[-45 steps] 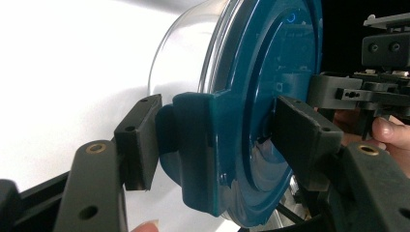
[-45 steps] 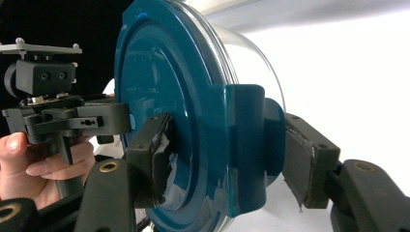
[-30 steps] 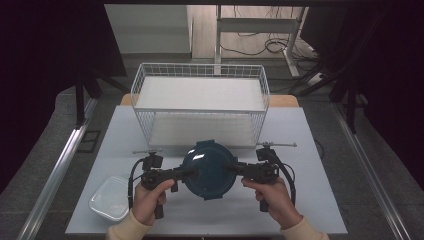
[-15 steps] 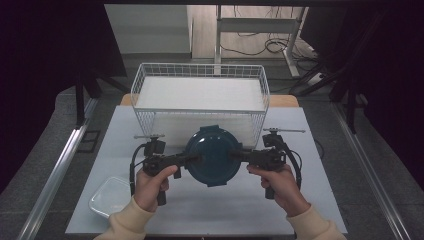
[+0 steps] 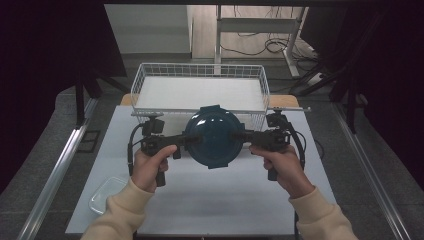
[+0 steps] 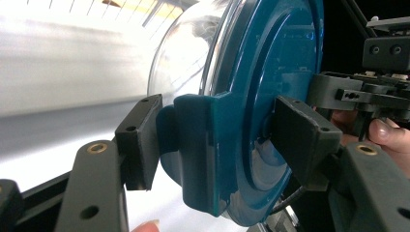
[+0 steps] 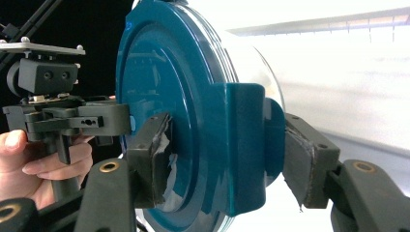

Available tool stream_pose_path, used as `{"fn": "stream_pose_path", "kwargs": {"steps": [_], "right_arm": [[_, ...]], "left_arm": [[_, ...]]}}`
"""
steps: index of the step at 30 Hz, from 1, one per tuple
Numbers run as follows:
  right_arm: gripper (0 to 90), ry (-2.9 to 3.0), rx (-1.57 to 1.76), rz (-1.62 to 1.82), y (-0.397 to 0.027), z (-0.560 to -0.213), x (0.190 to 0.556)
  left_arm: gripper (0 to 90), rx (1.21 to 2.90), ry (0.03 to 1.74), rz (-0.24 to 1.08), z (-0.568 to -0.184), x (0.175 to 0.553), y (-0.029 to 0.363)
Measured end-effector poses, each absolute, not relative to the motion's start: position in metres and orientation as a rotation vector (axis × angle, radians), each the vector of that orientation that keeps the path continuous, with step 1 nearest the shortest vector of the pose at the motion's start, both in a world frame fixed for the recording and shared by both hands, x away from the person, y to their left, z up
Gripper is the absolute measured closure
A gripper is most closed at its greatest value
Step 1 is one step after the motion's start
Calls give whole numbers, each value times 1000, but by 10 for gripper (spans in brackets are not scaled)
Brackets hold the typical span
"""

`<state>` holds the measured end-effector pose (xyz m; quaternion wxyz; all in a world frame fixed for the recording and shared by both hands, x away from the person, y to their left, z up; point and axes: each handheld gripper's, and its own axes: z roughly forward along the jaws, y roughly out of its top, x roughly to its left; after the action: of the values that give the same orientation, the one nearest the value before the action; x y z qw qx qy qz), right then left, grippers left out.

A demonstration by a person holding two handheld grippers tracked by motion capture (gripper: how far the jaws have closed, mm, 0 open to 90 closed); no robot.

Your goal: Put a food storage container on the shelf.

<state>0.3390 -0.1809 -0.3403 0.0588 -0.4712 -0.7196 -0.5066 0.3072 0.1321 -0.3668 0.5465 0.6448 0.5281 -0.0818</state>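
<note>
A round clear container with a teal lid (image 5: 215,135) hangs in the air above the table, just in front of the wire basket (image 5: 200,67). My left gripper (image 5: 192,140) is shut on its left latch tab and my right gripper (image 5: 239,135) on the opposite tab. In the left gripper view the left gripper (image 6: 220,140) has one pad under the clip and the other on top of the teal lid (image 6: 270,72). In the right gripper view the right gripper (image 7: 229,159) clamps the teal lid (image 7: 159,72) and its latch in the same way, and the clear bowl part lies beyond.
The white wire basket has a pale flat bottom and stands at the far side of the white table (image 5: 225,200). A small clear lidded box (image 5: 107,195) lies near the table's front left corner. Dark floor and metal rails flank the table.
Both hands have lifted the container off the table and carried it away from the person, toward the basket's front wall. Both grips are unchanged.
</note>
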Motion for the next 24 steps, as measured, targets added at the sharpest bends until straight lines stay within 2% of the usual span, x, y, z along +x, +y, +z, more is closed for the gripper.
{"fn": "stream_pose_path", "kwargs": {"steps": [24], "right_arm": [[410,-2140,-1448,-1590,-182,-297,396]], "left_arm": [[383,1558,1242,-210,-318,374,135]]}}
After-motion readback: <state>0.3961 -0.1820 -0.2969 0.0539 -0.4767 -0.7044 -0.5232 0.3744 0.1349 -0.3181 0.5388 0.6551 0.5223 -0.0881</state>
